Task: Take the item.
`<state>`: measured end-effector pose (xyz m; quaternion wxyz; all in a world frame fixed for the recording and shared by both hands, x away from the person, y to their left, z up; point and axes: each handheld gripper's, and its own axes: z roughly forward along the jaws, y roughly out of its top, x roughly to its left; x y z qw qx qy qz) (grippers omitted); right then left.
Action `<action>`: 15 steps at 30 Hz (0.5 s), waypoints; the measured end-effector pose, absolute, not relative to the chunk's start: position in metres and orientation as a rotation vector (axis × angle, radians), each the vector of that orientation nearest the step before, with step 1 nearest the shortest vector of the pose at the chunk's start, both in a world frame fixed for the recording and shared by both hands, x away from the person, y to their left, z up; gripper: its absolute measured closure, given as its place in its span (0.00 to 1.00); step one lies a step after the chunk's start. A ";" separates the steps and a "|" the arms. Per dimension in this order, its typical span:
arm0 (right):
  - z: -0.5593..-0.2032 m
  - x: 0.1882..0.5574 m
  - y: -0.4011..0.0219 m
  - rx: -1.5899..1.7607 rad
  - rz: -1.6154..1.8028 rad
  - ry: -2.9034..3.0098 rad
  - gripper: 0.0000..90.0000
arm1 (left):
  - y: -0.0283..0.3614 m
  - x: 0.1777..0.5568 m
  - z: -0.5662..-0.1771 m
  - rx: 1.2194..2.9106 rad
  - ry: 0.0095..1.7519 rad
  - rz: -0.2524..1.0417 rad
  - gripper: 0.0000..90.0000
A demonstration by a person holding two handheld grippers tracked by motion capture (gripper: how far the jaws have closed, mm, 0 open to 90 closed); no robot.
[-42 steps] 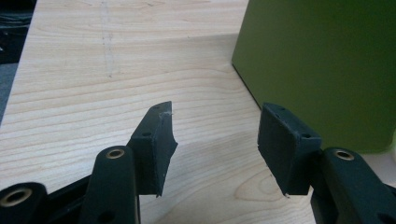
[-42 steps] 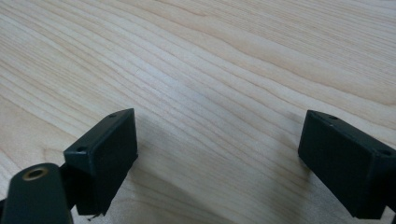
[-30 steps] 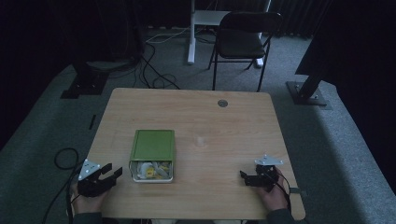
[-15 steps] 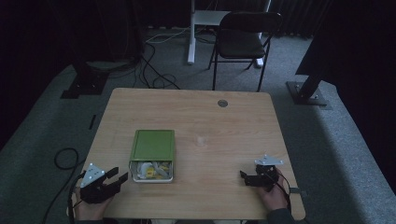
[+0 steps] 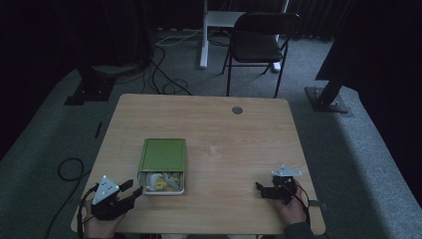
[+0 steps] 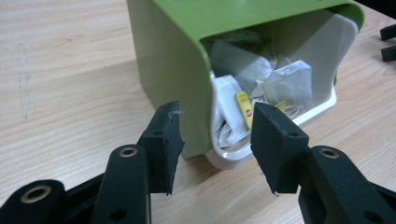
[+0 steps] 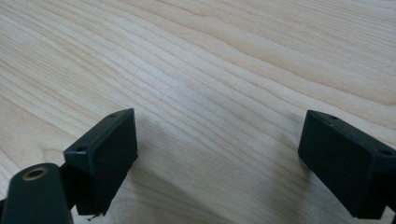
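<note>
Table (image 5: pixel 239 144): wooden, carrying one item of work. Box (image 5: pixel 163 155): green, lying left of centre toward the near edge, its lid partly slid back so the white inner tray shows at the near end. Tea bags (image 5: pixel 161 180): loose in that exposed end, none taken out. Left gripper (image 5: pixel 128 189): jaws apart, aimed at the near left corner of the box, close to it but not touching; nothing held. Right gripper (image 5: pixel 259 189): jaws wide apart, low over bare wood, well apart from the box and holding nothing. Assessment: work appears at its start; grasping the box or its contents is not yet done.
</note>
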<state>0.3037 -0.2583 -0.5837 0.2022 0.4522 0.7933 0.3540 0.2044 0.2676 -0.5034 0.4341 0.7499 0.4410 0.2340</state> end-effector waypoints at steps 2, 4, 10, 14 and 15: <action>-0.584 0.304 -0.258 1.263 0.988 2.215 0.13 | 0.264 0.204 -0.502 1.881 1.083 0.584 0.59; -0.584 0.304 -0.258 1.263 0.988 2.215 0.12 | 0.260 0.205 -0.502 1.897 1.069 0.587 0.59; -0.584 0.304 -0.258 1.263 0.988 2.215 0.12 | 0.252 0.207 -0.503 1.936 1.069 0.630 0.57; -0.584 0.304 -0.258 1.262 0.988 2.215 0.12 | 0.252 0.200 -0.500 1.921 1.055 0.652 0.59; -0.584 0.304 -0.258 1.263 0.988 2.215 0.12 | 0.251 0.198 -0.498 1.917 1.048 0.652 0.61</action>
